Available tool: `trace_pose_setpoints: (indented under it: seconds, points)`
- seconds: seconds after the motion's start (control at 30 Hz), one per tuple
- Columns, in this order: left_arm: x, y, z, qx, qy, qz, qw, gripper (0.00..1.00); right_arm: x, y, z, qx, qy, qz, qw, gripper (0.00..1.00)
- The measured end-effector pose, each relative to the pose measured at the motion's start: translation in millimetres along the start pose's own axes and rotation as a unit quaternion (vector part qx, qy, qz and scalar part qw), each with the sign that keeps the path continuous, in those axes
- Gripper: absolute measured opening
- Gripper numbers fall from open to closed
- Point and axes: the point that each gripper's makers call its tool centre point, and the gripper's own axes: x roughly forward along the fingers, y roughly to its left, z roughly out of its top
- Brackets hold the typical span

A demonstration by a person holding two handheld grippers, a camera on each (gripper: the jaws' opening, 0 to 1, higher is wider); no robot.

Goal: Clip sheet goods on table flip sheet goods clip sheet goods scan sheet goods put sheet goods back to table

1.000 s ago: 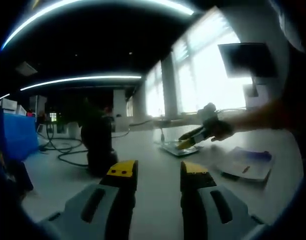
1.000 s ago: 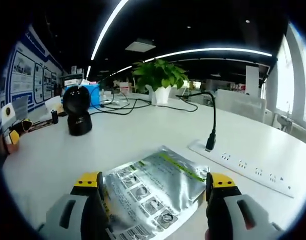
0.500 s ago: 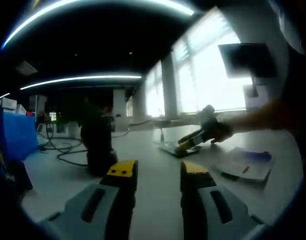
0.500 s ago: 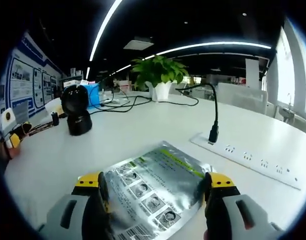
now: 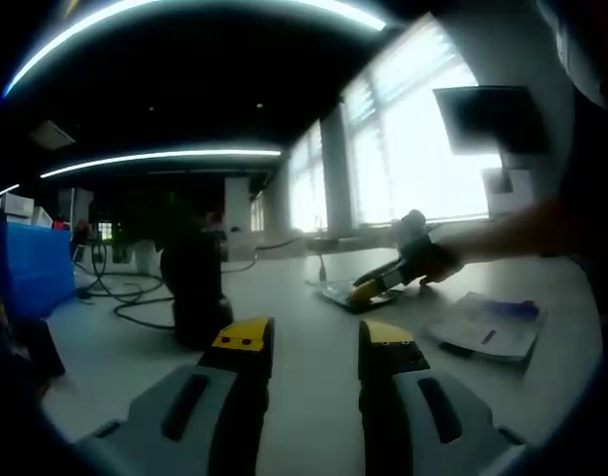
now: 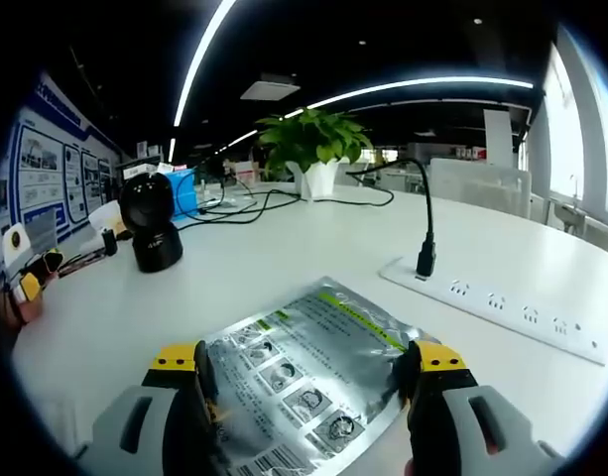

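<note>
Right gripper (image 6: 308, 372) fingers (image 6: 180, 369) spread wide, foil pouch (image 6: 308, 372) lying between them on table (image 6: 284, 258), not clamped yet; left gripper (image 5: 305, 347) fingers apart, empty, pouch well ahead-right of them. Risk: pouch flat and slick, closing may skid it or catch only corner. Versus 1 s ago: right fingers further in along pouch edges, left view unchanged

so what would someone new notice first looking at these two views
Probably the shiny silver pouch with printed pictures and a green stripe, lying on the white table between the wide-open jaws of the right tool. Behind it stand a black round scanner, a leafy potted plant and a white power strip with a black cable plugged in. In the left gripper view, the left tool hangs open over bare table, facing bright windows.
</note>
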Motion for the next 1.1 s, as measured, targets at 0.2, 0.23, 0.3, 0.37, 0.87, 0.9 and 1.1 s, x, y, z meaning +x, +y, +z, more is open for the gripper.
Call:
trace_pose_setpoints:
  seconds: [0.2,0.23,0.3,0.37,0.87,0.9,1.1]
  points:
    - [0,0.6,-0.1,-0.001,0.0,0.001,1.0,0.27,3,-4,-0.2,0.0,0.002,-0.009,1.0,0.76]
    - [0,0.6,-0.5,-0.001,0.001,0.001,1.0,0.27,2,-3,-0.2,0.0,0.002,-0.01,1.0,0.76]
    - [1,0.4,-1.3,0.0,0.002,0.0,1.0,0.27,3,-4,0.0,0.001,0.003,-0.01,0.9999,0.76]
    - [1,0.3,-1.4,0.0,0.002,-0.001,1.0,0.27,2,-7,4.4,-0.002,0.0,-0.014,0.9999,0.73]
    - [2,2.1,0.2,-0.006,-0.002,-0.001,1.0,0.26,-68,23,72.4,-0.008,-0.091,-0.023,0.9956,0.67]
    - [2,2.1,0.0,-0.006,-0.002,-0.001,1.0,0.26,-72,25,73.4,-0.01,-0.091,-0.022,0.9955,0.68]
    - [3,4.0,-3.3,-0.012,0.003,0.0,0.9999,0.26,-96,40,79.5,-0.009,-0.118,-0.018,0.9928,0.68]
